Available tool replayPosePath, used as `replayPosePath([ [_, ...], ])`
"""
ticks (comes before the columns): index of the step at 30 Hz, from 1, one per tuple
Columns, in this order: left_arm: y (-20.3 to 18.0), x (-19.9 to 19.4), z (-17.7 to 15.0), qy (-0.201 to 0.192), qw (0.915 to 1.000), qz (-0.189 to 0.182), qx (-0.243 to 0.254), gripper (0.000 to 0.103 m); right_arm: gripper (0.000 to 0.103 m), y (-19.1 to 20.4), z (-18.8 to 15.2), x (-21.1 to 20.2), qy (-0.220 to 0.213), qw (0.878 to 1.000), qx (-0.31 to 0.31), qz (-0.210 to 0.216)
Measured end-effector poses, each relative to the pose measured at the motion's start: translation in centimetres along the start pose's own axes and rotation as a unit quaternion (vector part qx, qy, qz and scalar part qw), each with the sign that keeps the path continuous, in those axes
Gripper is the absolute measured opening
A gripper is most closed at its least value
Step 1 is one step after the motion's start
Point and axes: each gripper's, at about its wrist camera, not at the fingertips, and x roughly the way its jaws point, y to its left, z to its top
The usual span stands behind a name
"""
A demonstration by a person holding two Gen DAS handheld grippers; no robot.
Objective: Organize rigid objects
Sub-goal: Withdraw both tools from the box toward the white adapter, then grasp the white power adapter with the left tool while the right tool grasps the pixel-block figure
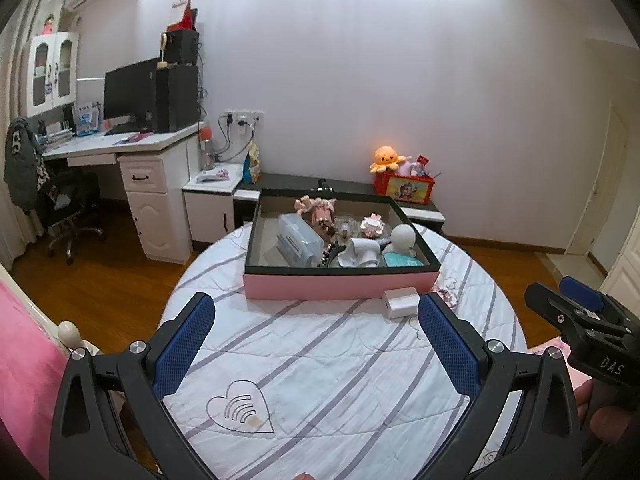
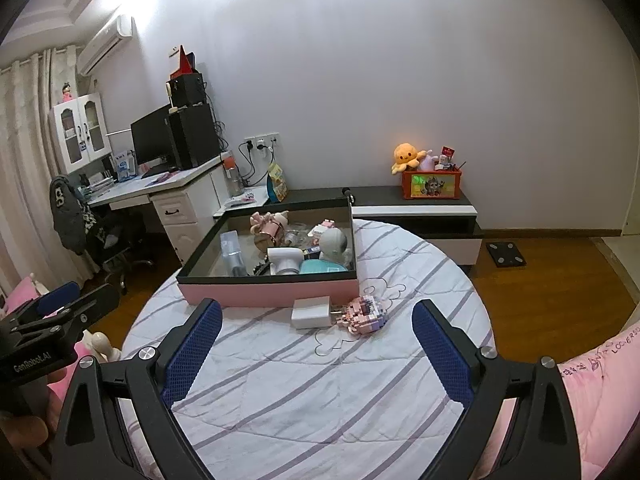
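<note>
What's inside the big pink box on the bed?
The pink box with black rim holds a pink doll, a clear plastic case, a white handheld gadget, a round white head-shaped thing and a teal item. Whatever lies beneath them is hidden.

Ahead of the tool sits a pink, black-rimmed box (image 2: pixel 272 294) — open, filled with small items. Just before it lie a white charger block (image 2: pixel 311 312) and a pink brick figure (image 2: pixel 363 313) — touching.
</note>
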Motion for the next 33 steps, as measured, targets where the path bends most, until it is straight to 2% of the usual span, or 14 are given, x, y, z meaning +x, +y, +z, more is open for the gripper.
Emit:
replayPosePath([
  [10,-3.3,6.7,-0.6,0.062,0.9976,-0.032,0.002,0.103,0.097,-3.6,-1.2,3.8,0.047,0.998,0.023,-0.027],
  [17,-6.7,13.6,-1.1,0.115,0.9917,-0.057,0.01,0.103,0.097,-6.8,-2.4,7.1,0.088,0.994,0.042,-0.05],
  [25,-9.6,21.5,-2.4,0.178,0.9823,-0.058,0.007,0.103,0.097,-9.9,-3.7,10.1,0.123,0.989,0.062,-0.062],
  [30,-10.6,24.3,-2.8,0.195,0.9792,-0.054,0.005,0.103,0.097,-10.8,-4.1,11.8,0.138,0.986,0.067,-0.061],
  [33,-10.8,25.3,-3.0,0.192,0.9799,-0.056,0.005,0.103,0.097,-10.7,-4.1,12.7,0.146,0.986,0.062,-0.056],
])
